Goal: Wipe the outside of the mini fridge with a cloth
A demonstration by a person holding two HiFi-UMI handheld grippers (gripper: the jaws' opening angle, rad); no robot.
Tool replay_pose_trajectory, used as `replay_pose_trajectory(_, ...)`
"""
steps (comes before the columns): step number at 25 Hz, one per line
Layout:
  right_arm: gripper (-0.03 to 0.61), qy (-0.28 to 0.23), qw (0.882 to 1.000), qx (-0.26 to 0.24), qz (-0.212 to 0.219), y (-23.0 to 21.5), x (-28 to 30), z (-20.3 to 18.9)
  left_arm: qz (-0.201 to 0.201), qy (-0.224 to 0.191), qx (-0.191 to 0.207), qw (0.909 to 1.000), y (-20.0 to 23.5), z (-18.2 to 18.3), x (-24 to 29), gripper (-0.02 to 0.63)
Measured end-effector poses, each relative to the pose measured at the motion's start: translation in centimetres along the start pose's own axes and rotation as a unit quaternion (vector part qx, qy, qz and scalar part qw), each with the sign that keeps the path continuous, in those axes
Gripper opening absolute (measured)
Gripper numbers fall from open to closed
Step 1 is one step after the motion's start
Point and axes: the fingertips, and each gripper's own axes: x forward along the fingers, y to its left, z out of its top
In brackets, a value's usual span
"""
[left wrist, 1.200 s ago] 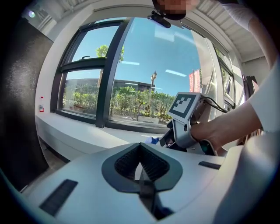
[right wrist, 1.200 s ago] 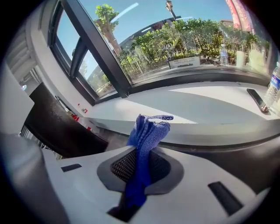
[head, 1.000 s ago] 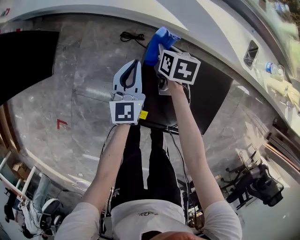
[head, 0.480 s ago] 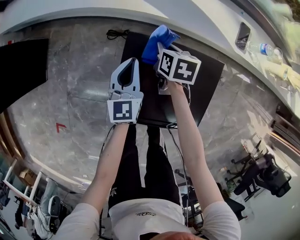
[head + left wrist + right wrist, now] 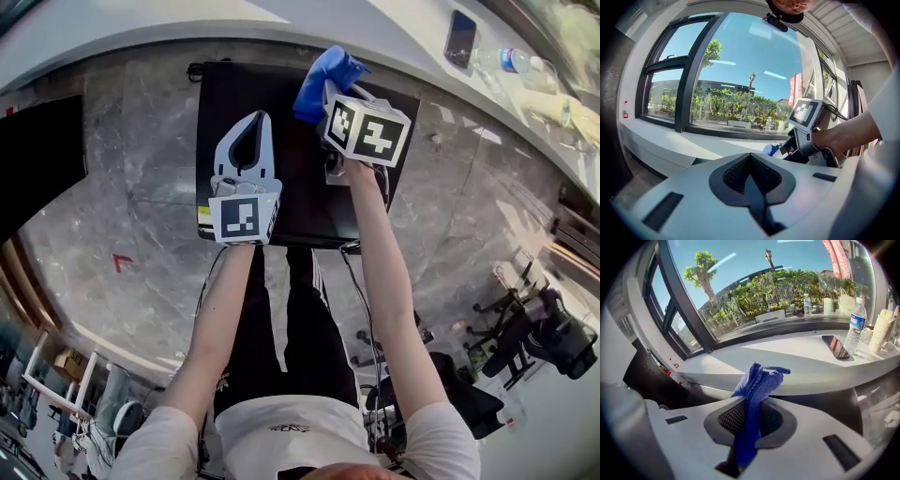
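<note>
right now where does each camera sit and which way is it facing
Head view: on the person's head, facing steeply down at the mini fridge; both arms and legs show.
Left gripper view: on the left gripper, facing the window over shut, empty jaws; the right forearm shows.
Right gripper view: on the right gripper, facing the window over jaws shut on the cloth.
Shared: all three show the cloth.

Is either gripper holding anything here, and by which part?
The right gripper is shut on the blue cloth, pinching a bunched fold; the rest sticks out past the jaws. The left gripper is shut, empty.
</note>
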Motion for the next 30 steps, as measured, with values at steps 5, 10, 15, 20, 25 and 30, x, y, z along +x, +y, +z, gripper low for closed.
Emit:
replay_pose_trajectory(5, 0.061, -0.006, 1.0, 0.0, -0.022, -4.3, -2.0, -0.3, -0.014, 0.005, 0.004, 0.9999, -2.9, -0.1, 0.4, 0.005)
replay_pose_trajectory(10, 0.061, -0.016, 0.998, 0.019, -0.05, -8.7, -4.2, -0.9, -0.029, 0.007, 0.014, 0.9995, -5.1, -0.4, 0.6, 0.005)
replay_pose_trajectory(15, 0.061, -0.025, 0.996, 0.035, -0.072, -12.9, -5.5, -1.4, -0.046, 0.009, 0.022, 0.9987, -7.6, -0.7, 1.4, 0.005)
replay_pose_trajectory(20, 0.061, -0.032, 0.994, 0.04, -0.097, -15.8, -6.8, -1.5, -0.049, 0.01, 0.025, 0.9985, -8.6, -1.0, 1.3, 0.005)
replay_pose_trajectory(25, 0.061, -0.037, 0.99, 0.045, -0.127, -18.8, -7.7, -1.6, -0.049, 0.012, 0.027, 0.9984, -8.9, -1.5, 1.1, 0.005)
replay_pose_trajectory(30, 0.061, -0.034, 0.984, 0.055, -0.168, -21.2, -8.4, -2.1, -0.049, 0.004, 0.027, 0.9984, -8.9, -1.1, 0.5, 0.005)
